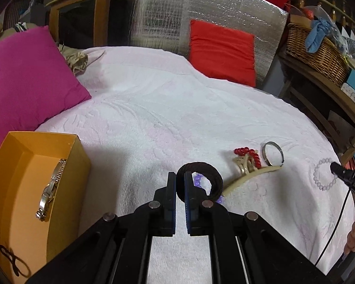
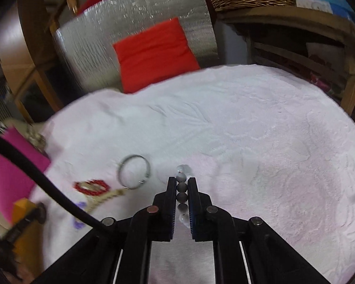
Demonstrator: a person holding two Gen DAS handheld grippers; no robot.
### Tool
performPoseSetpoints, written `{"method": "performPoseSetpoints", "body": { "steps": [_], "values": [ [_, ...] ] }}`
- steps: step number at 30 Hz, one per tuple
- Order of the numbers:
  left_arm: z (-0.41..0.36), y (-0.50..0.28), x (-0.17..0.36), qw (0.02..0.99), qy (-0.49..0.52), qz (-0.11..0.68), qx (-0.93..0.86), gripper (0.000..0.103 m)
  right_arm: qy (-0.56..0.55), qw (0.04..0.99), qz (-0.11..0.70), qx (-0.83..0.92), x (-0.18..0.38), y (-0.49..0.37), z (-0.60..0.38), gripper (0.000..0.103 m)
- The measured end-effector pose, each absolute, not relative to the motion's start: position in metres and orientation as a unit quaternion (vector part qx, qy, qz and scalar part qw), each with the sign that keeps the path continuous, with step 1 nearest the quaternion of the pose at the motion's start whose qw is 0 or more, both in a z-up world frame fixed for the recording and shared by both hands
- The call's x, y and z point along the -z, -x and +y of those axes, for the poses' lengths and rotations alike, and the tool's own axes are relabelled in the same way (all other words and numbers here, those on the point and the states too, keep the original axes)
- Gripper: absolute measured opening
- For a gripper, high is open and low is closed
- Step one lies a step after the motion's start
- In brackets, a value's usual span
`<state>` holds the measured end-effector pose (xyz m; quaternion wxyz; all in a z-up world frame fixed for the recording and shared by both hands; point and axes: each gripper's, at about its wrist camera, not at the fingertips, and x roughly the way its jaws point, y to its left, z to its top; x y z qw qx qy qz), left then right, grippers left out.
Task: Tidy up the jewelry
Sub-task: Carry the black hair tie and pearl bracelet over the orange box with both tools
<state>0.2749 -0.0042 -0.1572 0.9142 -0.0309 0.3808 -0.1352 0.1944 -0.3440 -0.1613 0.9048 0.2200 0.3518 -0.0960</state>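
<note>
The left gripper [image 1: 180, 177] is closed tight on a dark brown hair tie [image 1: 207, 177], which loops out to the right of its tips. A little purple bead bracelet [image 1: 197, 181] peeks out from behind the hair tie. The right gripper [image 2: 182, 181] is closed on a pale bead bracelet [image 2: 181, 187], and the beads sit in a row between its two fingers.

Everything lies on a bed with a soft pinkish white blanket [image 1: 153, 108]. An orange box [image 1: 23, 182] stands at the left edge, and a gold and silver wristwatch [image 1: 51, 189] rests inside it. A thin black elastic [image 1: 11, 260] lies at the near end of the box.

Near the middle right of the blanket are a red bead bracelet [image 1: 248, 155], a cream hair claw clip [image 1: 248, 171] and a silver bangle [image 1: 273, 152], all close together. A pink pillow [image 1: 23, 78] sits behind the box and a red pillow [image 1: 222, 52] leans against a shiny silver sheet [image 1: 201, 7]. A wicker basket [image 1: 314, 52] stands on a shelf at the right. Some white letters show on the black tool at the far right, but they are too small to read.
</note>
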Motion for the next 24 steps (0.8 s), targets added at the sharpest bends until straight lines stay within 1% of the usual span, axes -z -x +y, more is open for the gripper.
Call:
{"method": "performPoseSetpoints", "body": {
  "steps": [6, 14, 24],
  "values": [
    [0.004, -0.262, 0.150, 0.920, 0.030, 0.368, 0.131, 0.006, -0.256, 0.910, 0.323, 0.037, 0.147, -0.186, -0.325, 0.010],
    [0.024, -0.255, 0.140, 0.928, 0.031, 0.354, 0.114, 0.006, -0.279, 0.910, 0.306, -0.016, 0.144, -0.191, -0.296, 0.010],
    [0.063, -0.240, 0.127, 0.936, 0.044, 0.335, 0.096, 0.006, -0.265, 0.915, 0.296, -0.071, 0.134, -0.194, -0.247, 0.010]
  ]
}}
